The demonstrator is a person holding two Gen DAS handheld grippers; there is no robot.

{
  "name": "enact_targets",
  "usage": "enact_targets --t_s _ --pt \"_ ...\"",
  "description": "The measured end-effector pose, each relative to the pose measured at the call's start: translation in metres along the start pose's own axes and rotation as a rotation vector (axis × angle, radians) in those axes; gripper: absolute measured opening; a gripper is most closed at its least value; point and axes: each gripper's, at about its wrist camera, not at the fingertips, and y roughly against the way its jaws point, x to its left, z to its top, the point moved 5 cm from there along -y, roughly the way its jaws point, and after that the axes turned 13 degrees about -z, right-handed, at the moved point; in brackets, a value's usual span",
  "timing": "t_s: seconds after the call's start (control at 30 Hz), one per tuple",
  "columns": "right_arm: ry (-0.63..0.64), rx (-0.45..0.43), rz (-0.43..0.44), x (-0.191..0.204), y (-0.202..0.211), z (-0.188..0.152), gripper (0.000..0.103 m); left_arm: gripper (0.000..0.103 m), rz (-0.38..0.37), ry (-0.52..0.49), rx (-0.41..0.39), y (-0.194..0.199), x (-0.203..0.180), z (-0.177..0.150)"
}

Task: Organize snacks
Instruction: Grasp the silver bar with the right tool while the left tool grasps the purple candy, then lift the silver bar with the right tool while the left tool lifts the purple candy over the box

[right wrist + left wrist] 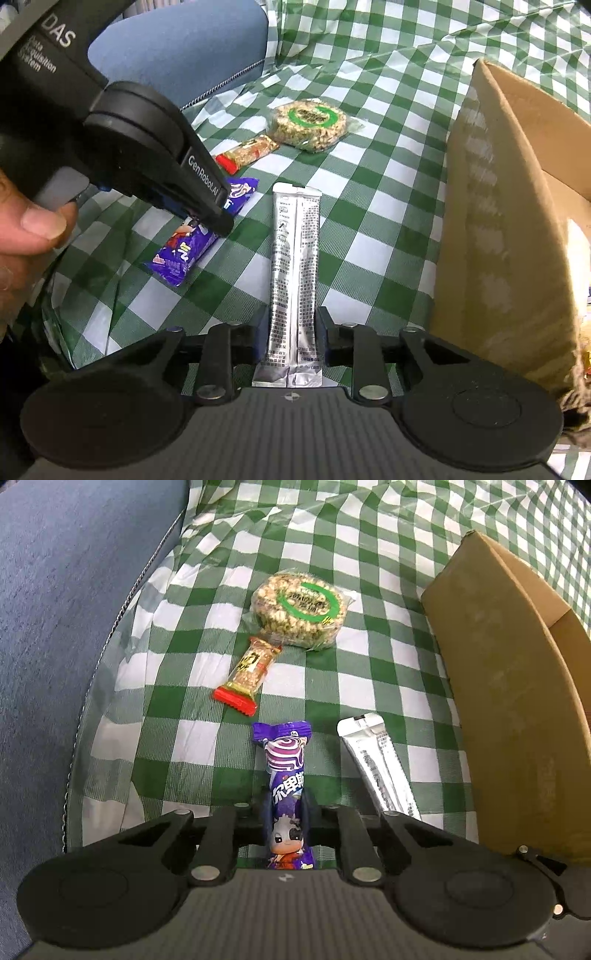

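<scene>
Left tool (286, 808): pinched on the long purple candy wrapper (286, 794), lying on the green-checked cloth (184, 686).
Right tool (291, 332): squeezing the flat silver foil packet (295, 273) near its end (probably for lifting).
Brown cardboard box (498, 229): open, just beside, likely for snacks.

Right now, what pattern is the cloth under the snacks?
Green-and-white checks on the cloth, clearest in the left wrist view.

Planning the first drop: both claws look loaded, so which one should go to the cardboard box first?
Right, probably. The right claw grips the silver sachet with the cardboard box directly beside it. The left claw, shut on the purple candy, sits farther away, the sachet between it and the box.
</scene>
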Motion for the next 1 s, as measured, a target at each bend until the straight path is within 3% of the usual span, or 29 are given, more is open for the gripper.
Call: enact_targets --t_s 0.67,0.8,1.0 --pt "0.011 -0.153 -0.032 -0.013 0.038 0.01 0.028 0.016 -0.008 -0.016 -0.096 0.024 -0.012 0.006" --pt "-0.002 -0.22 -0.021 -0.019 0.059 0.016 0.028 0.016 -0.025 -0.022 -0.179 0.042 -0.018 0.012" --pt "-0.018 -0.391 -0.004 -0.034 0.102 0.027 0.028 0.016 -0.041 -0.092 -0.338 0.075 -0.043 0.024"
